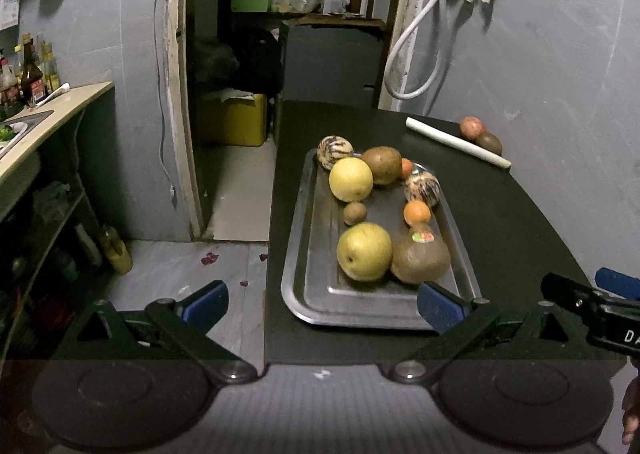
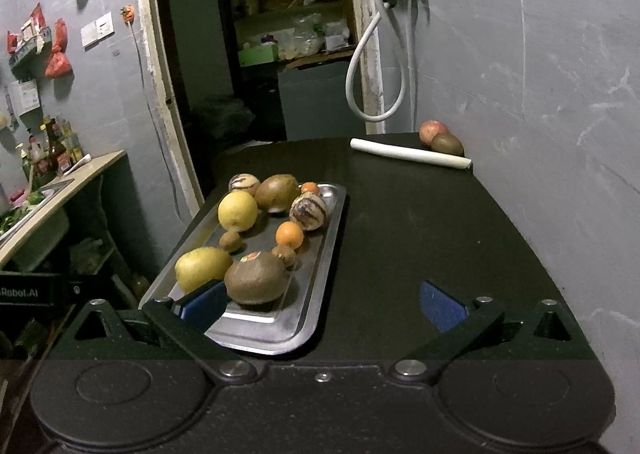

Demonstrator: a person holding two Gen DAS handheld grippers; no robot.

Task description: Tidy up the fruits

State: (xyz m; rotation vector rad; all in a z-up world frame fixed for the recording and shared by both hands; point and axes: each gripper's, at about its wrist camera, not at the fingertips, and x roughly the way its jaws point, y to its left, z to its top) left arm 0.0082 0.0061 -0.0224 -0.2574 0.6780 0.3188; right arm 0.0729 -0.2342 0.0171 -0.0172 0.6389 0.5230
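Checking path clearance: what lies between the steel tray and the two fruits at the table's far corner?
Bare black tabletop, then a white rolled tube lying before the two fruits; the right wrist view shows it.

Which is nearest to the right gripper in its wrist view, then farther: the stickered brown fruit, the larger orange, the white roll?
From the right gripper:
1. Stickered brown fruit, near end of the tray, by the left finger.
2. Larger orange, mid-tray.
3. White roll, far end of the table, right side.

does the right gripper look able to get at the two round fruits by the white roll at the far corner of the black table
Probably yes. The right gripper is open and empty, and bare black table lies between it and the reddish round fruit and brown round fruit; the white roll partly fronts them.
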